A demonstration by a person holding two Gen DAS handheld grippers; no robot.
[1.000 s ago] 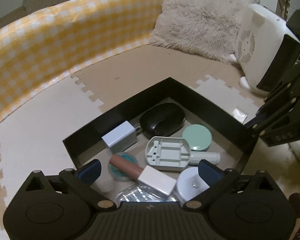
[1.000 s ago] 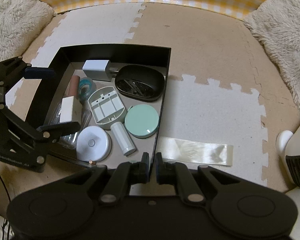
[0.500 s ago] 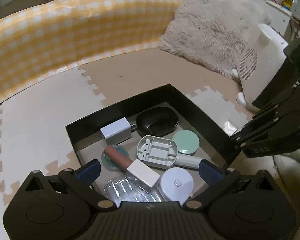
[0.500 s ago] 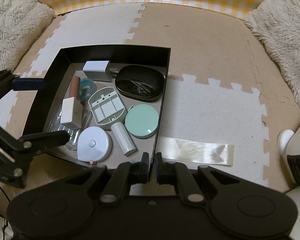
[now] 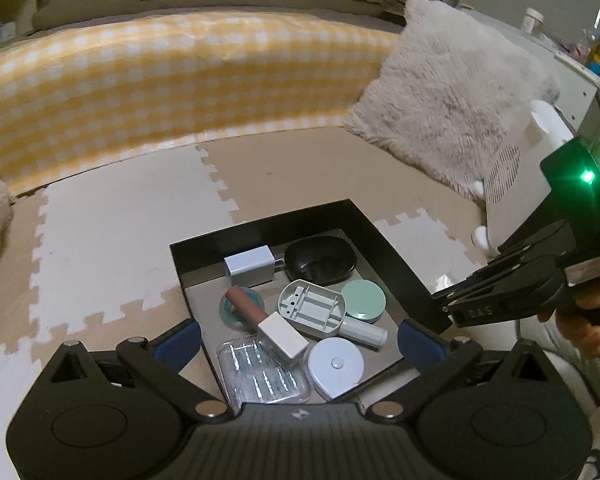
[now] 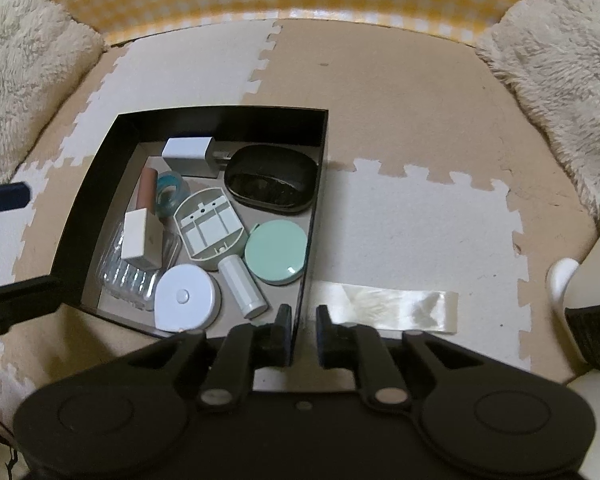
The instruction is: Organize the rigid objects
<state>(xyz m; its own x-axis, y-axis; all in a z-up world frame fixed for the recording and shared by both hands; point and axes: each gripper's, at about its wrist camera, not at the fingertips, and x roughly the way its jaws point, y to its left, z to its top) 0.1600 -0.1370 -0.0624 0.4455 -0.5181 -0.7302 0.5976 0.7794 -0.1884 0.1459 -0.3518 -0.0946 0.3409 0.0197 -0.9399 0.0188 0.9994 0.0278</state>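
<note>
A black box (image 5: pixel 396 248) (image 6: pixel 100 168) on the foam mat holds a black mouse (image 5: pixel 320 260) (image 6: pixel 272 184), a white charger (image 5: pixel 248 268) (image 6: pixel 188 152), a mint round case (image 5: pixel 362 300) (image 6: pixel 274 252), a green-grey tray (image 5: pixel 310 308), a white disc (image 5: pixel 336 366) (image 6: pixel 184 298), a white cylinder (image 6: pixel 242 284), a brown tube with a white cap (image 5: pixel 268 322) (image 6: pixel 140 220) and a clear ridged case (image 5: pixel 260 376). My left gripper (image 5: pixel 298 338) is open and empty above the box's near corner. My right gripper (image 6: pixel 300 330) has its jaws slightly apart around the box's right wall.
A strip of clear tape (image 6: pixel 384 306) lies on the mat right of the box. Fluffy cushions (image 5: pixel 440 100) (image 6: pixel 16 64) and a yellow checked bolster (image 5: pixel 160 88) ring the mat. A white heater (image 5: pixel 520 184) stands at the right.
My left gripper has lifted and drawn back from the box, still open. My right gripper's jaws have parted a little from the box wall they were shut on.
</note>
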